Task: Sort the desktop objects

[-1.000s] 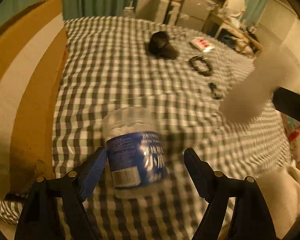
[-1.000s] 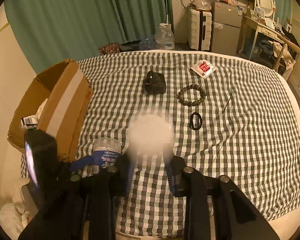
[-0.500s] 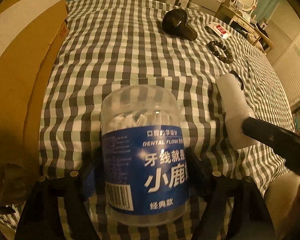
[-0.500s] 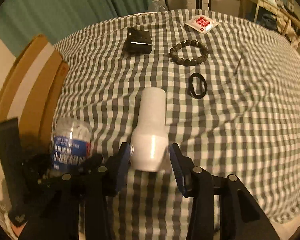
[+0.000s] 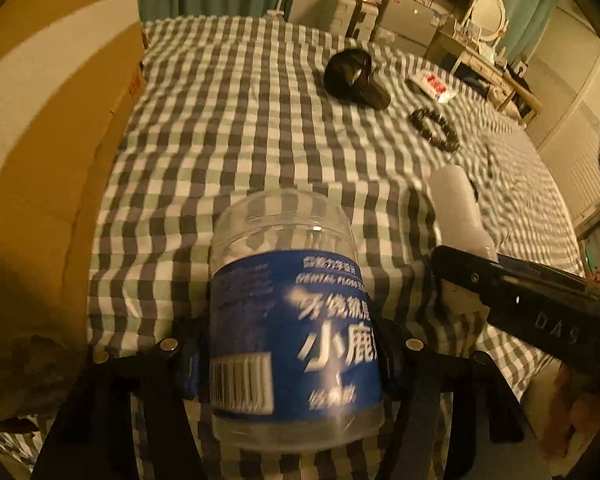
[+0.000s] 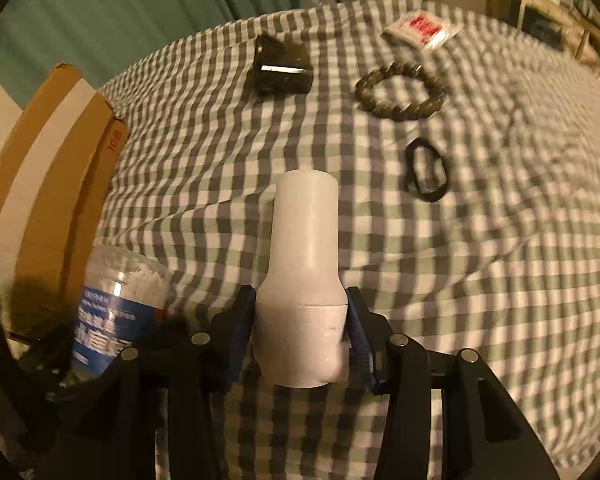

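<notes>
left gripper (image 5: 290,354): clamped on the floss jar (image 5: 292,320), one finger on each side of the blue label; jar is close to the lens and fills the lower middle of the left view.
right gripper (image 6: 302,334): clamped on the wide base of the white bottle (image 6: 304,272); neck points away over the cloth.
lift state: can't tell from either view whether the jar or bottle is clear of the cloth, motion blur.
box (image 5: 48,152): cardboard, on the left edge of the bed, just beside the jar.
left view only: label text, barcode, clear dome of the jar; right gripper seen side-on as a black bar at right, bottle tip poking out beyond it.
right view only: hair tie (image 6: 426,176), plain on the cloth just right of the bottle neck; blurred to a smear in the left view.
both views: black case (image 6: 282,66), bead bracelet (image 6: 402,90), red-white packet (image 6: 422,28), all lying apart at the far end of the checked cloth (image 6: 480,280).
</notes>
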`<state>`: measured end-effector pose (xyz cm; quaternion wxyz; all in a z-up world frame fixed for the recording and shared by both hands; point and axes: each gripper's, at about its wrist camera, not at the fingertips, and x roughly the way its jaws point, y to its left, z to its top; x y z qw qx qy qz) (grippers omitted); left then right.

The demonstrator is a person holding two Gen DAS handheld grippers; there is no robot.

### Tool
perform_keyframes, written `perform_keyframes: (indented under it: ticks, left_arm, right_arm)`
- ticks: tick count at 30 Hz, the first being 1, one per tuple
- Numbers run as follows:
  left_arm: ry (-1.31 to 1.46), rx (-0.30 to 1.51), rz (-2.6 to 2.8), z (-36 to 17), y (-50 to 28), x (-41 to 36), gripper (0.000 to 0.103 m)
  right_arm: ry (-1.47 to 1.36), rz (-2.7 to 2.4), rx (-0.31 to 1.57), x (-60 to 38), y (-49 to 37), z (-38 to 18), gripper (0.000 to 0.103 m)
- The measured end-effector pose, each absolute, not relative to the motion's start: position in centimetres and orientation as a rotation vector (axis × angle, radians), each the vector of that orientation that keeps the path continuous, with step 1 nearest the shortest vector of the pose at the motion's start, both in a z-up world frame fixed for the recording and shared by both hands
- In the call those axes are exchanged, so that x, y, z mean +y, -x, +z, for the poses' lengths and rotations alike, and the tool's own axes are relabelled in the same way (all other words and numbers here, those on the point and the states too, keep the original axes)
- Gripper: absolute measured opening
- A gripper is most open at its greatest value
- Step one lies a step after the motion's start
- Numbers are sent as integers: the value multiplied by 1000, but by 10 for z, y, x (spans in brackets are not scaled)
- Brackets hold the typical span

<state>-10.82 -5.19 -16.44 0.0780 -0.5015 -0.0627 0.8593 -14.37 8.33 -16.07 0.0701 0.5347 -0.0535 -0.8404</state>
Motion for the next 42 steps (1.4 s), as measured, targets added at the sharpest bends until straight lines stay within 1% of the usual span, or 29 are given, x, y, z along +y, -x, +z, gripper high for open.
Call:
perform_keyframes:
  ticks: [2,3,7,11,14,19,24,29,31,34,36,38,42]
  left_arm:
    - [1471,-194,2592,-158,104,-53,63]
    - [1464,-196,2594,-155,102,-54,63]
    - [1442,-238,2554,-139,95,-51,63]
    - [1356,-178,2575,-115,85,-42,63]
    - [1288,-194,2590,-92,80,-40,63]
    - [1178,-269,2657,-44,72,-58,63]
    - [1083,-342,2763,7,68,-102,63]
    - [1042,-366,2884,39,82,-157,63]
    - [1067,-363,2925,43,87,-185,63]
    - [1131,-313,2983,39,104,-221,63]
    - [1152,-315,2994,33,119,-242,63]
    - [1198,-325,2972,23,136,-258,63]
    - [1280,-271,2967,3,169,-276,63]
  right_arm:
    - [-1557,-2597,-62,80,134,-147,45]
    - [-1538,-2612,-40,79,131,-142,45]
    - [-1454,-2680,0,80,118,-113,45]
    - [-1404,-2719,61,75,108,-88,45]
    - [-1369,-2739,38,75,102,-68,45]
    - [-1243,-2754,1,70,90,-23,45]
    - [-1146,-2662,-118,47,90,14,45]
    - [-1062,-2558,-94,-7,105,37,45]
    - [-1051,-2500,-86,-28,111,41,45]
    - [-1061,-2431,-69,-68,132,36,45]
    - [-1078,-2379,-101,-88,143,29,45]
    - [-1073,-2337,-143,-104,151,22,45]
    - [-1119,-2294,-150,-135,184,1,45]
